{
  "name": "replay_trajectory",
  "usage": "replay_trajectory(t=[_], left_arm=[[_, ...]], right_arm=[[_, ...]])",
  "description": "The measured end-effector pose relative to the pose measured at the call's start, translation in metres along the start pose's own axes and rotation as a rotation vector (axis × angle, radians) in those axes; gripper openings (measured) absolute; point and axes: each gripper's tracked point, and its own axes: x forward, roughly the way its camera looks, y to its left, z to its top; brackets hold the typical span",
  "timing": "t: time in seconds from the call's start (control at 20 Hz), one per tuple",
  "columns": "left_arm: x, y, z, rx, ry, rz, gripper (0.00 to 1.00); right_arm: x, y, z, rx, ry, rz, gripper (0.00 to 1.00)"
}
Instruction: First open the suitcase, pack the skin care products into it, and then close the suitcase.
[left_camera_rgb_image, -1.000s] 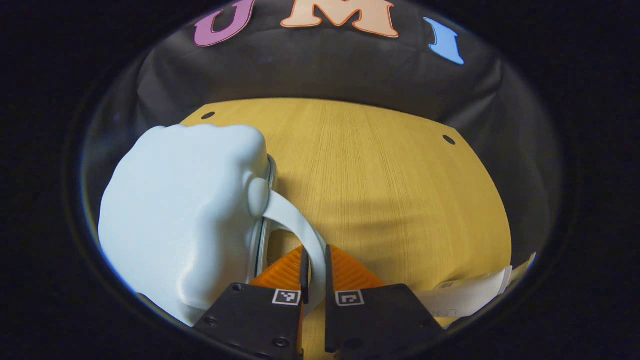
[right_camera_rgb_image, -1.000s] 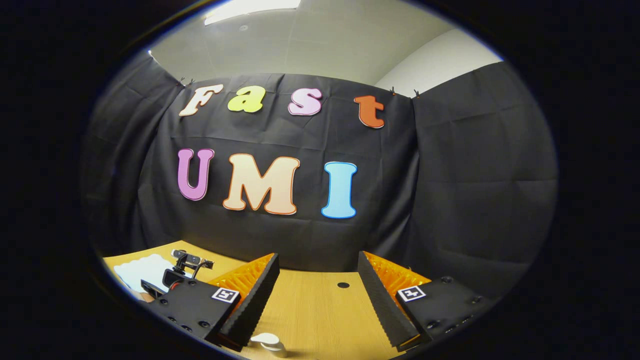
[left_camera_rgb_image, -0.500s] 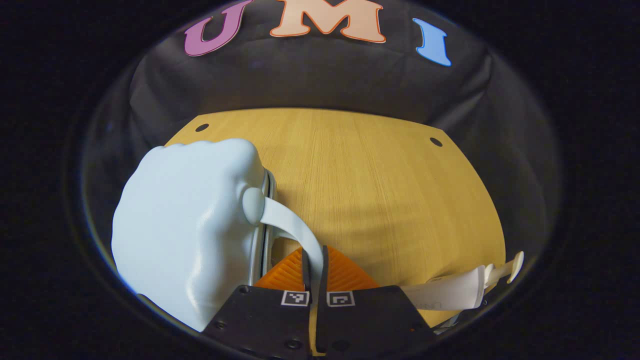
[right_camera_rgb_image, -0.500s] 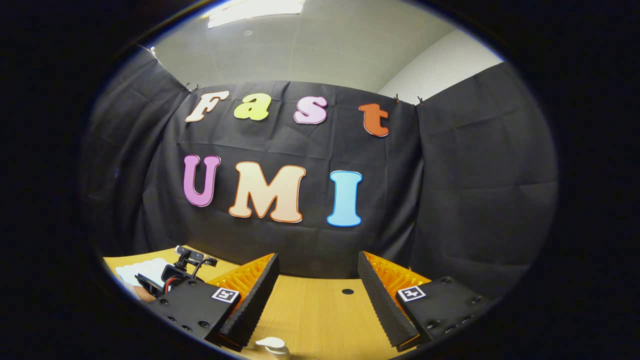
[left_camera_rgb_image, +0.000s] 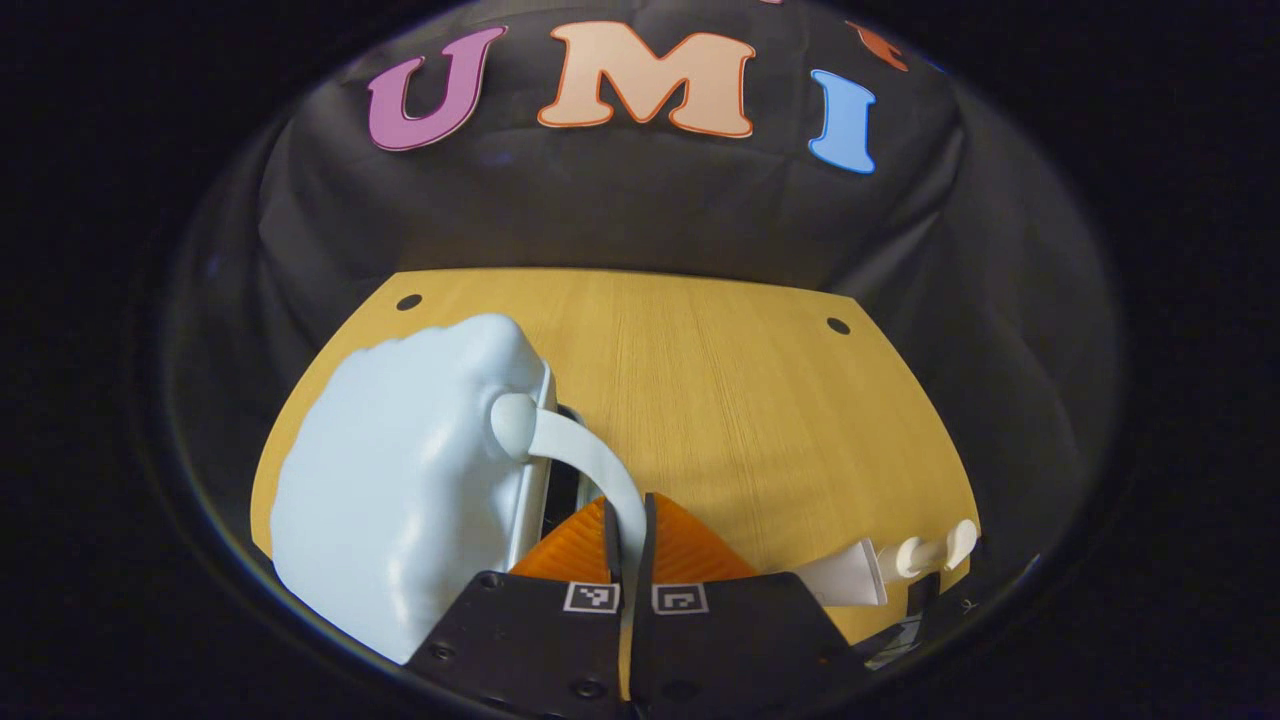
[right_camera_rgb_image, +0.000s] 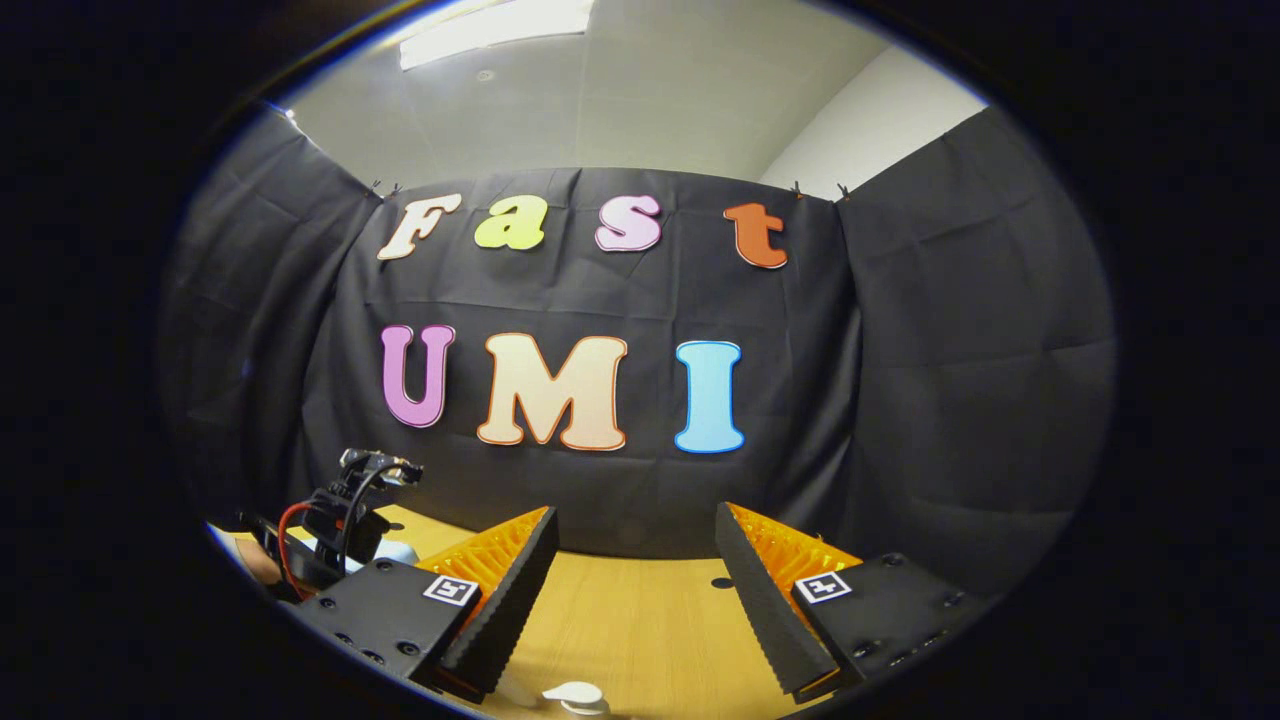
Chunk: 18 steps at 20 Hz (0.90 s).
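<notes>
- Left tool (left_camera_rgb_image: 628, 520): in the left gripper view we record its two fingers clenched on the pale blue curved handle strap (left_camera_rgb_image: 585, 462) of the suitcase, the strap pinched between them.
- Pale blue glossy hard-shell suitcase (left_camera_rgb_image: 400, 490): we place it on the light wood-grain worktop (left_camera_rgb_image: 730, 400) toward the left edge, lying on its side. A dark gap shows along its seam (left_camera_rgb_image: 562, 490) just left of the strap, so the shell stands slightly parted there.
- White squeeze tube with a white cap (left_camera_rgb_image: 880, 570): a skin care product, which we log lying on the worktop near the right front corner, well apart from the suitcase.
- Right tool (right_camera_rgb_image: 635, 585): in the right gripper view we note its fingers spread wide with nothing between them, held above the worktop and facing the black cloth back wall (right_camera_rgb_image: 950, 380).
- Small white rounded cap (right_camera_rgb_image: 575, 694): we list it at the bottom of the right gripper view, below the spread fingers; what it belongs to we cannot tell.
- Far left of the right gripper view: the other tool's black camera mount with a red cable (right_camera_rgb_image: 345, 500).
</notes>
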Motion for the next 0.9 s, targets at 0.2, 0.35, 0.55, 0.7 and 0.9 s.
replay_trajectory(t=[0.2, 0.35, 0.55, 0.7, 0.9], left_arm=[[-0.025, 0.018, 0.026, 0.022, -0.044, 0.004, 0.00], [-0.043, 0.033, 0.044, 0.005, -0.075, 0.000, 0.00], [-0.063, 0.061, 0.067, -0.012, -0.126, 0.014, 0.00], [-0.073, 0.077, 0.074, -0.037, -0.151, 0.005, 0.00], [-0.084, 0.101, 0.086, -0.028, -0.177, 0.014, 0.00]], right_arm=[[0.002, 0.011, 0.003, 0.010, -0.009, 0.020, 0.99], [0.005, 0.022, 0.002, 0.024, -0.006, 0.039, 0.99], [0.011, 0.041, 0.002, 0.027, -0.005, 0.065, 0.99], [0.016, 0.059, 0.004, 0.025, -0.007, 0.084, 0.99], [0.021, 0.082, 0.003, 0.022, -0.005, 0.103, 0.99]])
